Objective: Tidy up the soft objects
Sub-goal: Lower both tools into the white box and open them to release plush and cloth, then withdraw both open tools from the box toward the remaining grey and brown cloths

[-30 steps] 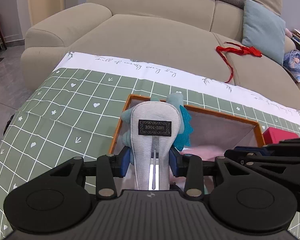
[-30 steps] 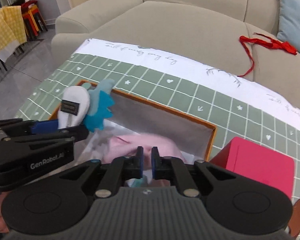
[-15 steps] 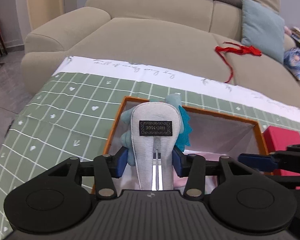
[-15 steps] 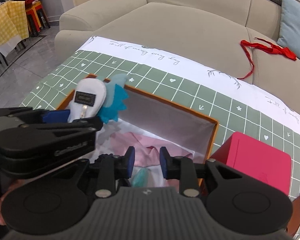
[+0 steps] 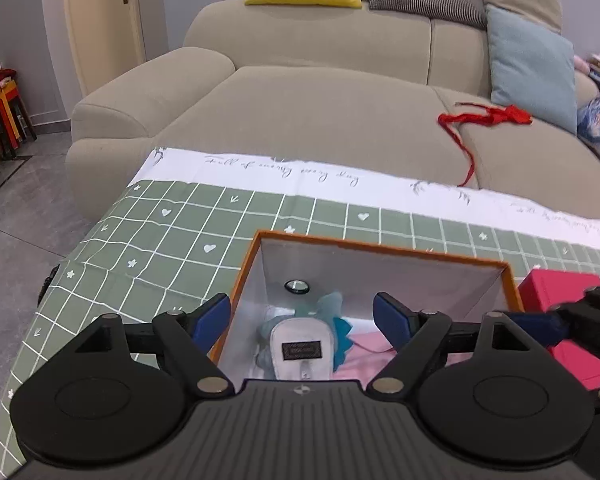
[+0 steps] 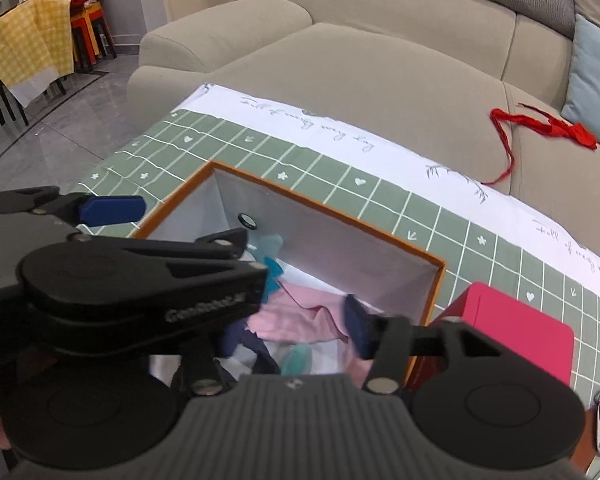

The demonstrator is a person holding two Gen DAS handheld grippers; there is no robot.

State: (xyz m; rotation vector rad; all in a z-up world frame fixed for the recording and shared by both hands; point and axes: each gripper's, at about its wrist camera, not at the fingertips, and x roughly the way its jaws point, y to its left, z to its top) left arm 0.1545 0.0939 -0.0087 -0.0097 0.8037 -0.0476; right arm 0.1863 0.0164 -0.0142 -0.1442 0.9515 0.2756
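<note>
Left gripper (image 5: 302, 316): jaws spread wide, nothing between the blue pads; they have just been opening. It hangs over the near left corner of the box, pointing down into it.
Right gripper (image 6: 296, 312): jaws apart and have just been opening too — nothing pinched. Its right pad (image 6: 358, 330) sits over the pink cloth; its left finger is hidden behind the left gripper's body, which crosses the right wrist view.
Box (image 5: 380, 247): orange rim, pale grey inner walls, a round metal eyelet (image 5: 297, 287) in the far wall. It stands on the cloth-covered table.
Toy (image 5: 302, 346): a small plush with a white-grey panel and a dark label, teal and blue parts around it. It lies inside the box at its left end, clear of both pads.
Pink cloth (image 6: 300, 314): crumpled in the box bottom, just right of the toy; a dark blue piece (image 6: 236, 340) and a teal piece (image 6: 298, 360) lie beside it.
Red box (image 6: 516, 332): on the table, just beside the orange box's right wall.
Tablecloth (image 5: 172, 240): green with a white grid, white border with script.
Sofa (image 5: 320, 120): beige, behind the table — a red ribbon (image 5: 484, 118) lies on its seat.
</note>
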